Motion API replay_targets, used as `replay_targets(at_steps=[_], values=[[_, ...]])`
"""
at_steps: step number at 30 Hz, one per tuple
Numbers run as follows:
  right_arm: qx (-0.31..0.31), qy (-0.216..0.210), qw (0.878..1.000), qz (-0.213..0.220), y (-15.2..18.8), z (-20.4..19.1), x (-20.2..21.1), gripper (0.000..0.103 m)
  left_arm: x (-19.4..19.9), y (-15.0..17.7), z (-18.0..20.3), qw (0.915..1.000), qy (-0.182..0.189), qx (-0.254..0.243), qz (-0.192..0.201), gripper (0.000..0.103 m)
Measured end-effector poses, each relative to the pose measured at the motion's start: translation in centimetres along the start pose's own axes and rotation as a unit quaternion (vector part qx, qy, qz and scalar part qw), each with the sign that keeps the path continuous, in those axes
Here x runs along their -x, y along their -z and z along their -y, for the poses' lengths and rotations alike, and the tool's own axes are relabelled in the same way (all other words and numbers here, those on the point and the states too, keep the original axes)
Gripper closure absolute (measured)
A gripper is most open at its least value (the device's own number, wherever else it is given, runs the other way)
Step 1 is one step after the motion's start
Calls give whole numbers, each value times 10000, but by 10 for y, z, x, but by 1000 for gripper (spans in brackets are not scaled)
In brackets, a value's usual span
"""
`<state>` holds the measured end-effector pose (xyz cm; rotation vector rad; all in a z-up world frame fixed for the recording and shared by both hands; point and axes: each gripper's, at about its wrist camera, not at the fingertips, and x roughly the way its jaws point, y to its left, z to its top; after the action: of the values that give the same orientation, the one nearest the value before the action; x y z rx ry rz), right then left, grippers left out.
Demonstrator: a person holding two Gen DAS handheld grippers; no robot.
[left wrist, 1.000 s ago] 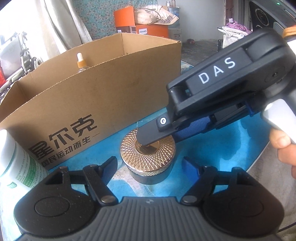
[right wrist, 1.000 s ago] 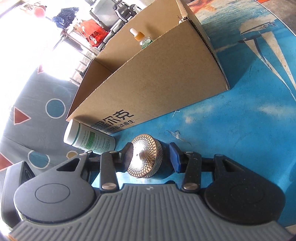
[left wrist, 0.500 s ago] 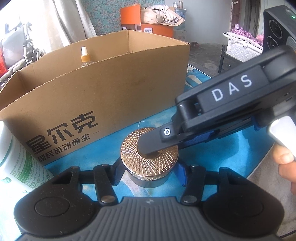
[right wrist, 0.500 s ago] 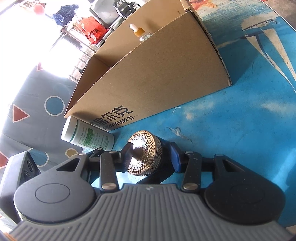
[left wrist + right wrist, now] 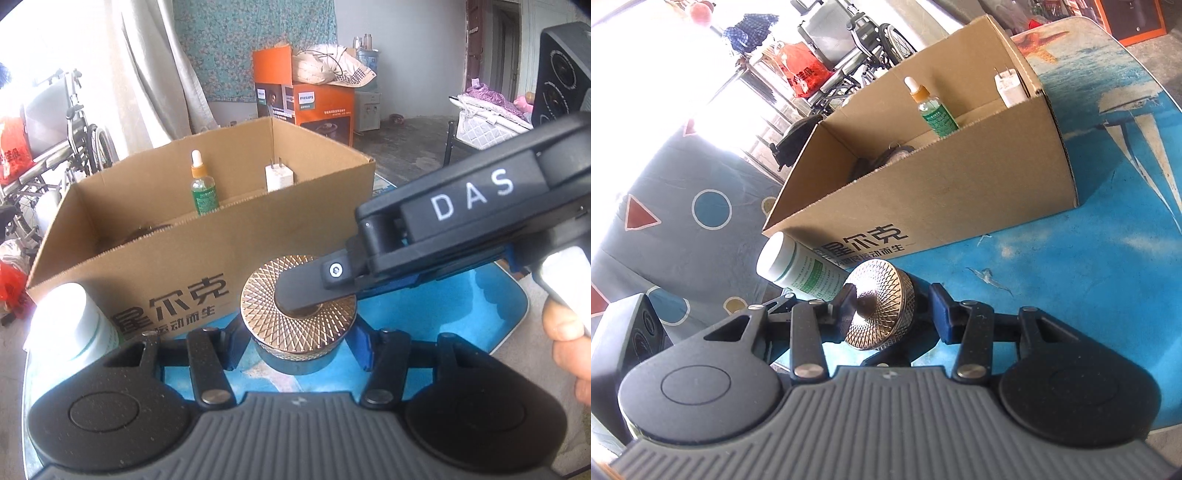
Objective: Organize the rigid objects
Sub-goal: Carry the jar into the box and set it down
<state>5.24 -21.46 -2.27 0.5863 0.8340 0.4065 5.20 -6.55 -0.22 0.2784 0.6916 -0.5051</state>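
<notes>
Both cameras sit higher than a second ago, so the inside of the cardboard box (image 5: pixel 221 251) now shows, and the left gripper's fingers, wide apart then, have drawn in. Nearest the lens in the left wrist view, the left gripper (image 5: pixel 297 347) has its two blue-padded fingers closed against the sides of the jar (image 5: pixel 280 332), a dark pot with a gold cross-hatched lid, at lower centre of the frame. The right gripper (image 5: pixel 886 306) reaches in from the right edge of that view, marked DAS, with one black finger lying across the lid. In the right wrist view it is clamped on the jar end to end, one finger on the lid's middle and the blue pad against the base. The right hand (image 5: pixel 569 332) shows at the far right edge. At lower left a white bottle (image 5: pixel 70 325) with a green label stands just beside the box front, on the blue table (image 5: pixel 461 306). The box stands just behind the jar, Chinese lettering on its near wall. Inside, toward its back wall, stand a green dropper bottle (image 5: pixel 202 188) and a white charger plug (image 5: pixel 279 177), prongs up; a dark item lower left inside is too hidden to name. Beyond are an orange carton (image 5: pixel 317 107) at upper centre, a wheelchair (image 5: pixel 77 129) at left and a black speaker (image 5: pixel 561 74) at upper right.
</notes>
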Motion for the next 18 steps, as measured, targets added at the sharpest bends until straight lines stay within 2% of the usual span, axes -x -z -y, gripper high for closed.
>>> replay_targets(at_steps=[5,10,14,18], values=[[415,-183,9983,368,-21,-29,22,58,25,-30,-2,9987,-300,-96,410,46],[893,-210,9940,598,-55,-53,30,57,34,-62,-11,9973,-449,47,576,46],[1138,-185,9915,611,-89,-65,25,57,19,-93,-24,9972,-475,214,544,46],[1142,-139,9926,381,-131,-58,5,57,-7,-117,-46,9977,-371,492,293,46]])
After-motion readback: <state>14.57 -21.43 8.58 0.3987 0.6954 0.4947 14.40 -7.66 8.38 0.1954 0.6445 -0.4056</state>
